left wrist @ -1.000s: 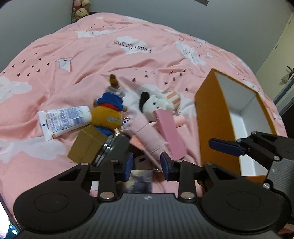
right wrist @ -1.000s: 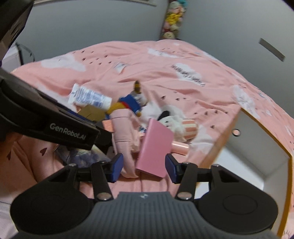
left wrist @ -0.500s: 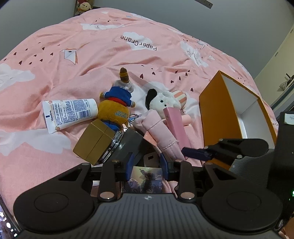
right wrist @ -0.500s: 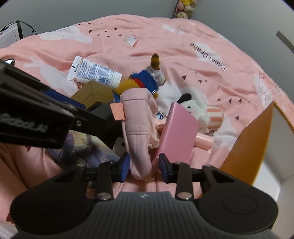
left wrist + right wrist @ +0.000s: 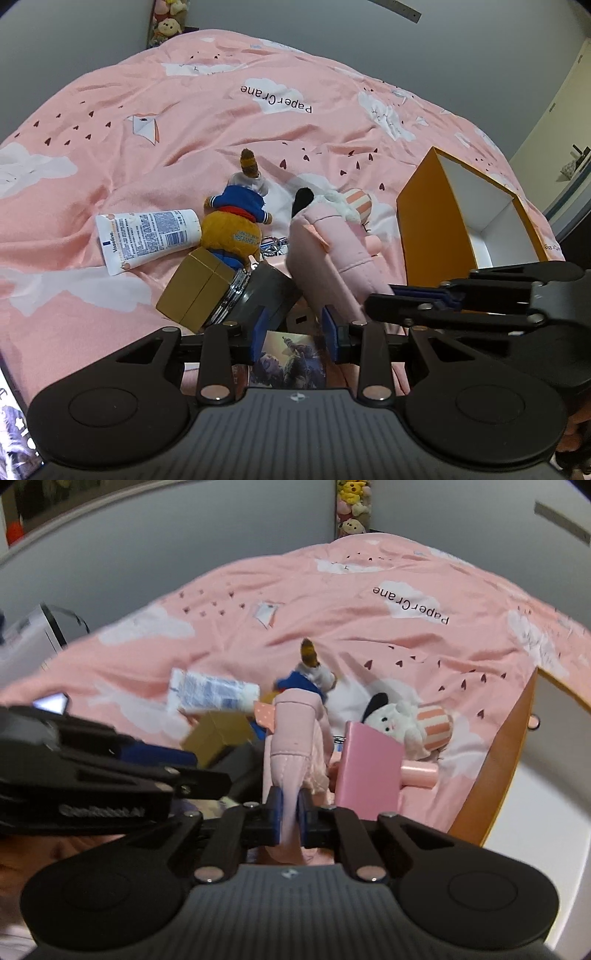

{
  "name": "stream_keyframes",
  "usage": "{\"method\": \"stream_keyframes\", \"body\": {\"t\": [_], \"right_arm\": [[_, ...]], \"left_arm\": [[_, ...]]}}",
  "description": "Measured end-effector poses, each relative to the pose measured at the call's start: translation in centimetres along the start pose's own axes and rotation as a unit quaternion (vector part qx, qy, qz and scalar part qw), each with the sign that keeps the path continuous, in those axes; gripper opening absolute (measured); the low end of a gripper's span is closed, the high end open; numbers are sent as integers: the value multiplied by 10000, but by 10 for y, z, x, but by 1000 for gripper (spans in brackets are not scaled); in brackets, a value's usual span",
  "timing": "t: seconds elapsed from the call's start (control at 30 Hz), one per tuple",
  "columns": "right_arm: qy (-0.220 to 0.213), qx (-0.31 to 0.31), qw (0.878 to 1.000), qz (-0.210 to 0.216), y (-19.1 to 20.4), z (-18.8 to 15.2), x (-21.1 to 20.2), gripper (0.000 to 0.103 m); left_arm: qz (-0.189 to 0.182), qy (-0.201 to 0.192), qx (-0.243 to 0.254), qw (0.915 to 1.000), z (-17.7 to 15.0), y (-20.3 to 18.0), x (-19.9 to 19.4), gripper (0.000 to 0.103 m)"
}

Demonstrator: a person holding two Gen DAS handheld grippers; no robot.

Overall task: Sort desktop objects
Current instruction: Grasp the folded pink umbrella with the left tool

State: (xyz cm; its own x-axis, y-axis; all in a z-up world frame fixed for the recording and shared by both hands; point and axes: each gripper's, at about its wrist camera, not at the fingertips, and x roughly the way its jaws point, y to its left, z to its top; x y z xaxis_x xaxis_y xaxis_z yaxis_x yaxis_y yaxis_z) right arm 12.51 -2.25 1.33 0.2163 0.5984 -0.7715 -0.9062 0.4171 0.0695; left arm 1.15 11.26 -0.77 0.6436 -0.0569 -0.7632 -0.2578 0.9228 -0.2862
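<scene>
My right gripper [image 5: 287,814] is shut on a pink plush pouch [image 5: 291,734] and holds it raised over the pile; the pouch also shows in the left wrist view [image 5: 332,251], with the right gripper [image 5: 384,301] at its lower end. My left gripper [image 5: 294,334] has its jaws on either side of a picture card [image 5: 288,363]; whether they press it is unclear. The pile on the pink bedspread holds a bear plush [image 5: 236,221], a white plush [image 5: 399,720], a Vaseline tube [image 5: 147,236], a gold box [image 5: 195,291], a dark jar [image 5: 258,291] and a pink box [image 5: 369,771].
An open orange box [image 5: 428,229] with a white inside stands to the right of the pile; its wall shows in the right wrist view [image 5: 495,775]. Keys [image 5: 273,245] lie beside the bear. Stuffed toys [image 5: 166,22] sit in the far corner.
My right gripper closed on the pink pouch and lifted it, so it now stands up over the pile. My left gripper stayed around the card and barely moved.
</scene>
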Motion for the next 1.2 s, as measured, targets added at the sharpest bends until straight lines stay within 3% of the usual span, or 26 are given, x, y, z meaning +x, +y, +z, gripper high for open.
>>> {"method": "stream_keyframes", "body": {"t": [0.2,0.37,0.53,0.87,0.97,1.0,1.2], "right_arm": [[-55,920,9948,443,-15,-2,-28,8],[260,1534,9852,720,-25,-8,-30,8],[211,1570,9863,470,-28,-16,-21,9],[-23,2132,9745,701,-33,-6,-16,9],[-57,2234,9721,706,-30,-7,-16,9],[-62,2286,9708,718,-30,-8,-16,9],[-95,2605,9615,870,-31,-13,-19,9]], "left_arm": [[-28,-39,237,9997,-7,-10,-12,37],[-81,53,339,9994,-14,-17,-14,37],[-85,137,447,9989,-19,-23,-11,37],[-205,-5,897,9958,-28,-40,-22,37],[-287,-95,1084,9936,-30,-47,-26,42],[-332,-116,1143,9928,-31,-49,-27,51],[-365,-50,1251,9915,-35,-59,-16,52]]}}
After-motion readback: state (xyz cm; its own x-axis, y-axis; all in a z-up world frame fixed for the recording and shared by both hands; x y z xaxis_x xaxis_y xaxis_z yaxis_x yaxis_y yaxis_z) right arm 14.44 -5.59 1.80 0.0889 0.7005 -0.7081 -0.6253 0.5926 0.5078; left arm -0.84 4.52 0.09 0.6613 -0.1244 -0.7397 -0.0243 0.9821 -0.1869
